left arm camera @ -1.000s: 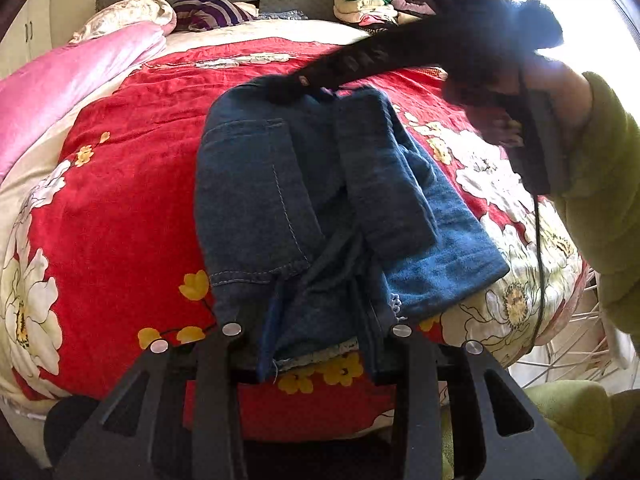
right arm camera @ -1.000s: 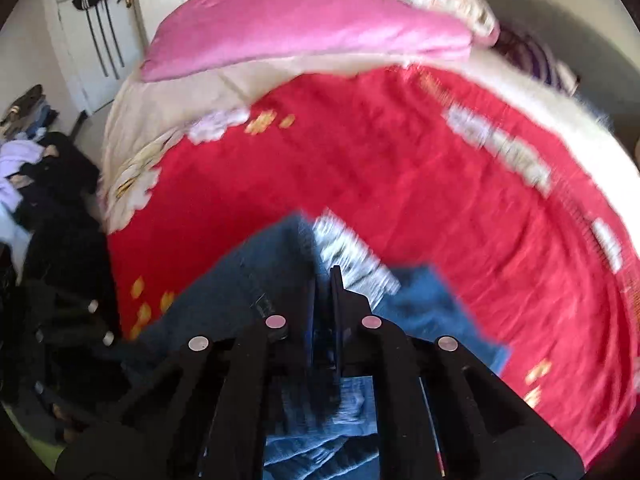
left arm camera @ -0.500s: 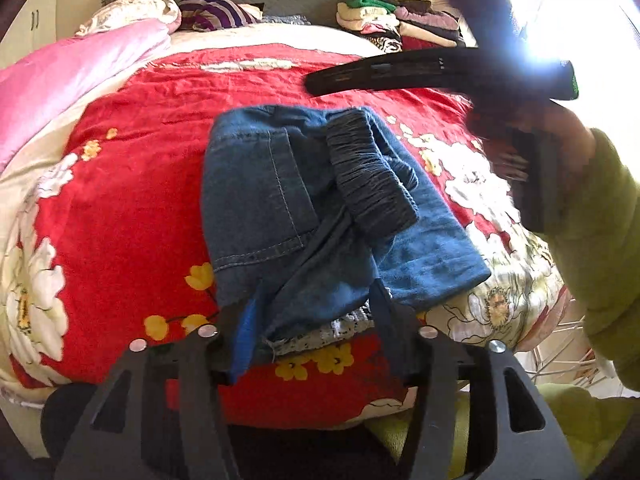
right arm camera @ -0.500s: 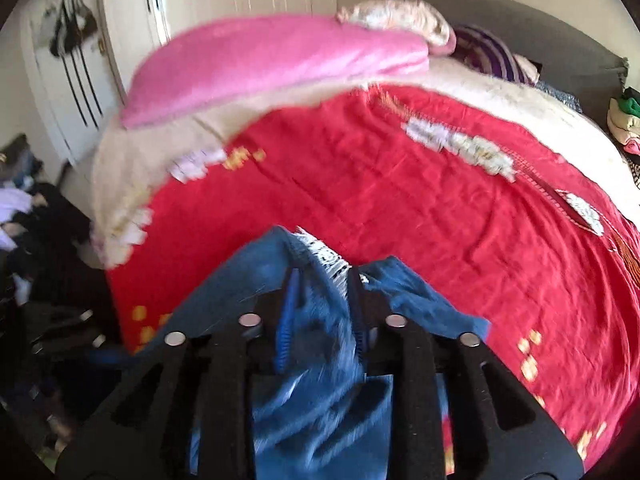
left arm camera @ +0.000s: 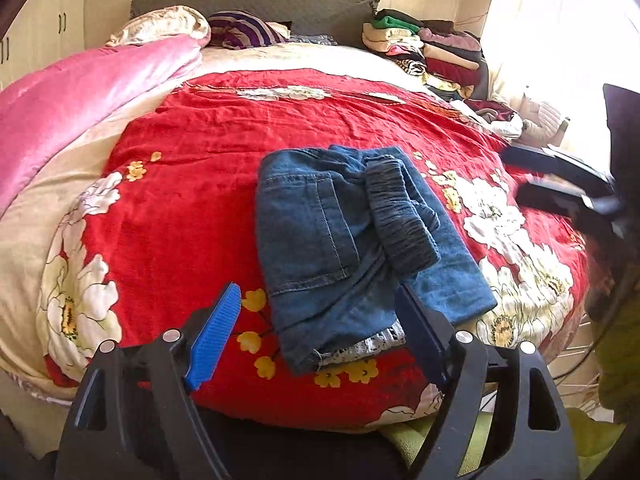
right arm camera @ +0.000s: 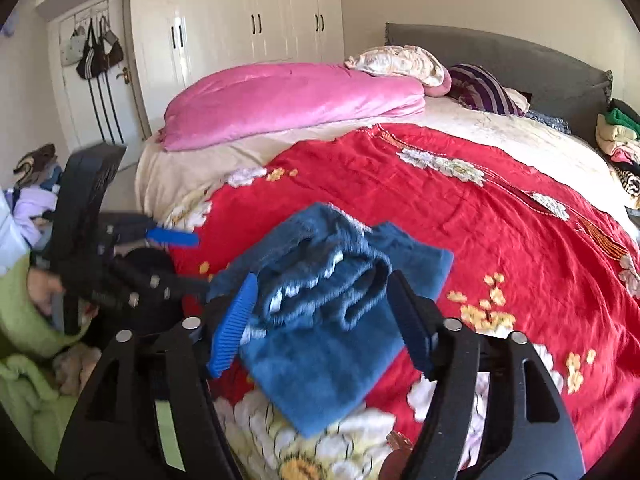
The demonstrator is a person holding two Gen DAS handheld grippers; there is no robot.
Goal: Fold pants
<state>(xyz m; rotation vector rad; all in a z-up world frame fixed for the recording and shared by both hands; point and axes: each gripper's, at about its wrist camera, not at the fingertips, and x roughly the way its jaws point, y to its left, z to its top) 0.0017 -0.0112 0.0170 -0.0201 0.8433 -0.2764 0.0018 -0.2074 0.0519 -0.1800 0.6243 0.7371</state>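
pants (left arm camera: 360, 248) | left gripper (left arm camera: 320, 336) jaws apart, holding nothing, just short of the bundle's near edge | right gripper (right arm camera: 320, 320) jaws apart, empty, straddling its cuff end | denim lies folded on red bedspread (left arm camera: 180, 220) near bed's foot | step: fold looks released, near done | next: square loose cuff or leave.

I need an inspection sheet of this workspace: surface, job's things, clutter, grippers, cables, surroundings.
Surface: red floral bedspread on a bed, wrinkled.
Job's things: folded blue pants lie near the bed's front edge, held by nothing.
Clutter: pink quilt along the far side; stack of folded clothes by the headboard.
Grippers: left hand-held gripper open, empty; right hand-held gripper open, empty.
Cables: nothing seen.
Surroundings: white wardrobe, bags hanging on door.
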